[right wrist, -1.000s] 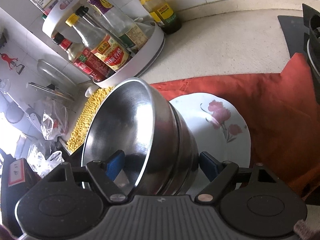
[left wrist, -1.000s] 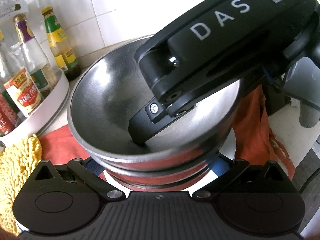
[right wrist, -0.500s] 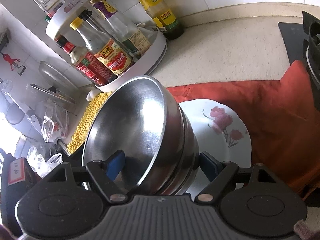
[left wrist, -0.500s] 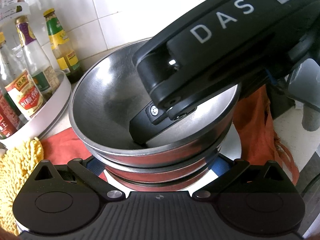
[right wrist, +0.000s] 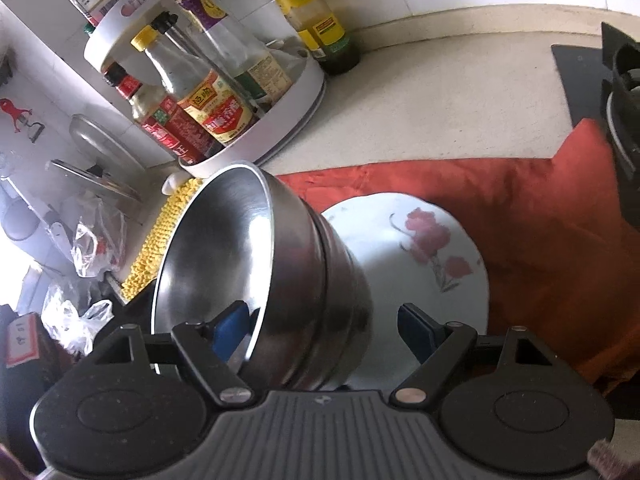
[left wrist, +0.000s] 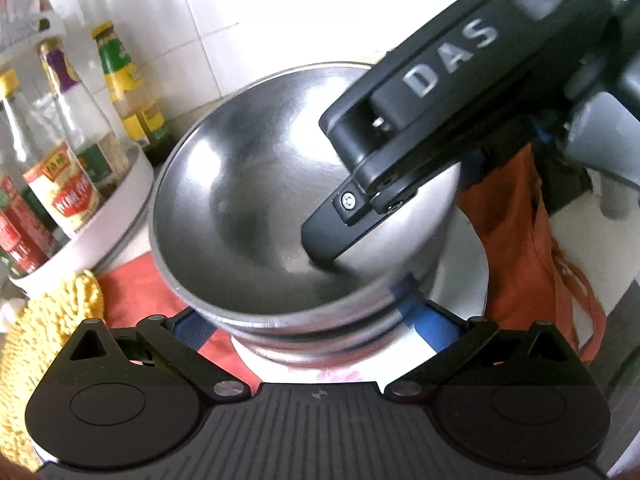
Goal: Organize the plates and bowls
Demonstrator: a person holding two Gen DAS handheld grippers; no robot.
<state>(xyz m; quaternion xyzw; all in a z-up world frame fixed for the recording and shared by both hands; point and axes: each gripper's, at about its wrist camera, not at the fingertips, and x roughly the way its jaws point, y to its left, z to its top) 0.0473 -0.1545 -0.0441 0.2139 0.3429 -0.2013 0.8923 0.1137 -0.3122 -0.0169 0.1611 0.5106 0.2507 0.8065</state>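
Bowls (right wrist: 280,280), nested and tilted, sit straddled by right gripper (right wrist: 324,326): one finger inside, one outside, grasping the wall above flowered plate (right wrist: 420,248). Left gripper's (left wrist: 316,324) grip unclear.

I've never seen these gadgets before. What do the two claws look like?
Each claw has a ribbed dark grey body, two round black discs, black hinged links with silver pins, and blue pads on its fingers. Seen from the left claw, the right one is a black bar marked "DAS" in pale letters.
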